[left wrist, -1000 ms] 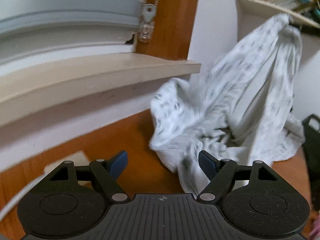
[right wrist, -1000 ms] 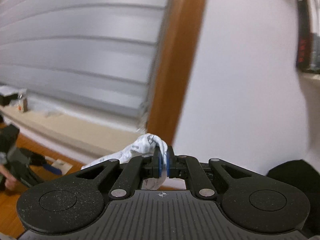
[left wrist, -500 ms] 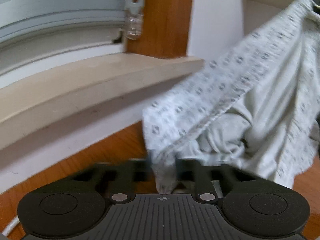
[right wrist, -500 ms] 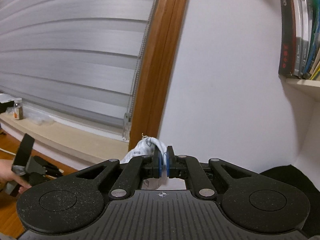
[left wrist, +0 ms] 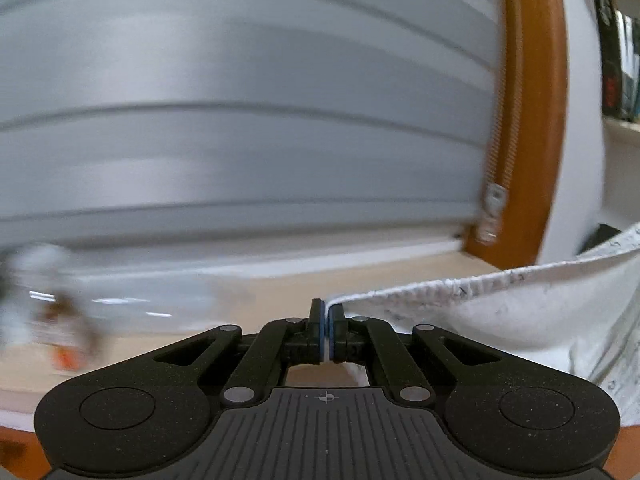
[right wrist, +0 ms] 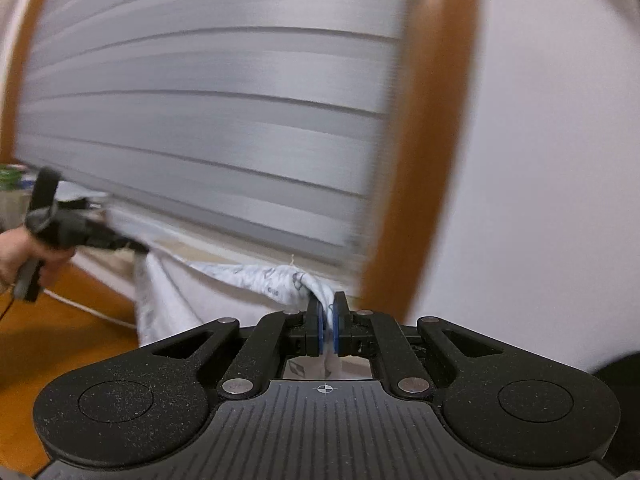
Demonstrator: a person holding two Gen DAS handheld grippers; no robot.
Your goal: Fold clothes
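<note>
Garment cut off right; windowsill clutter blurred

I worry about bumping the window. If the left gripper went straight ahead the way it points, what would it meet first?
Probably the beige window sill, then the grey blind above it. Depth is unclear through the blur.

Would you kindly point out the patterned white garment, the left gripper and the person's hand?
patterned white garment (right wrist: 272,280): right wrist view, on its stretched top edge.
left gripper (left wrist: 327,330): left wrist view, between its closed fingertips.
person's hand (right wrist: 20,252): right wrist view, on its back.
</note>
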